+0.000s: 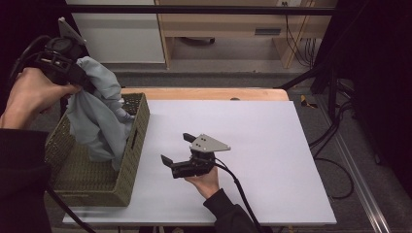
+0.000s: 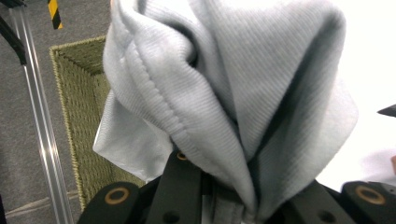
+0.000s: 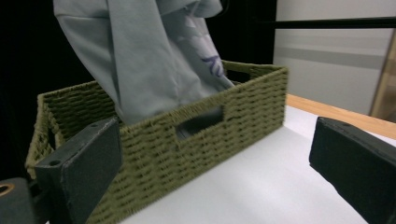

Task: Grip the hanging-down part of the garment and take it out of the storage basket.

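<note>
Grey garment (image 1: pixel 97 114) above woven basket (image 1: pixel 131 160)

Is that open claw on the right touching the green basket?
Apart. In the high view, bare white tabletop lies between the right gripper and the woven basket; its open jaws hold nothing.

Left gripper (image 1: pixel 90 87) raised, jaws clamped tight, hand (image 1: pixel 31 94) wrapped behind. Right gripper (image 1: pixel 176 149) low, jaws wide apart.

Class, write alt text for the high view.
The left gripper holds a grey garment up over a green woven basket. The right gripper, jaws open, hovers over the white table.
</note>
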The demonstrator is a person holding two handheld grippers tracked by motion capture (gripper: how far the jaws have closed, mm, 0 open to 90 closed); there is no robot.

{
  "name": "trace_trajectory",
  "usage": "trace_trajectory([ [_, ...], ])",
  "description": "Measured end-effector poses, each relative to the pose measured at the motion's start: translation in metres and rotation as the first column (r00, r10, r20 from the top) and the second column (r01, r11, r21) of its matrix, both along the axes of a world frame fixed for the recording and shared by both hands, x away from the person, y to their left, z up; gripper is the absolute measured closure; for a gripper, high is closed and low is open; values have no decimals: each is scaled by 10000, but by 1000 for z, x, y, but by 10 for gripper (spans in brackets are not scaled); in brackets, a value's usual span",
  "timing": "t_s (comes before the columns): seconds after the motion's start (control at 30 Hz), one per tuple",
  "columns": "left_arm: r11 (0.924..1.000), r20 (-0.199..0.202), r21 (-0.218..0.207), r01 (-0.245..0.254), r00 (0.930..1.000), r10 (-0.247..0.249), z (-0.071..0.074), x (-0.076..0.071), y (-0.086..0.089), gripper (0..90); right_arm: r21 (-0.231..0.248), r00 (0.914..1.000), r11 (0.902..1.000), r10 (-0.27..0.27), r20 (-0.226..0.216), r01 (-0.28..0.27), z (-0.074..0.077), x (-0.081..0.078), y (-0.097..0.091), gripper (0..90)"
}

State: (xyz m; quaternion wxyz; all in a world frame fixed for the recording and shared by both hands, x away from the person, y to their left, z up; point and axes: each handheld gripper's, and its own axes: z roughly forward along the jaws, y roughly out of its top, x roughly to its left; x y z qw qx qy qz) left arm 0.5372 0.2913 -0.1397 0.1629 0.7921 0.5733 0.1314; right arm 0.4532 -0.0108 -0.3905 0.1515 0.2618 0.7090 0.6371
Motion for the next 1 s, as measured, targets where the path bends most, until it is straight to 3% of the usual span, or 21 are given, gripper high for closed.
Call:
trace_trajectory([
  [0.2, 10000, -37, -1, 75, 10000, -75, 0, 1, 0, 814, -5, 9996, 9997, 264, -40, -264, 5, 9, 27, 30],
  [0.43, 10000, -15, -20, 70, 10000, -70, 0, -1, 4, 814, -262, 9988, 9989, 393, 281, -385, 7, 20, 50, 34],
  [0.7, 9999, -50, 12, 124, 9999, -124, 0, 0, 3, 814, -331, 9983, 9979, 568, 134, -563, 10, 29, 73, 34],
  [0.9, 9999, 54, 37, 154, 9999, -154, 3, 0, 0, 814, -571, 9949, 9933, 1009, 62, -1003, 7, 37, 107, 36],
  [1.0, 9998, 40, 52, 206, 9998, -206, 4, -1, 0, 814, -602, 9951, 9933, 981, -123, -986, 4, 37, 119, 35],
])
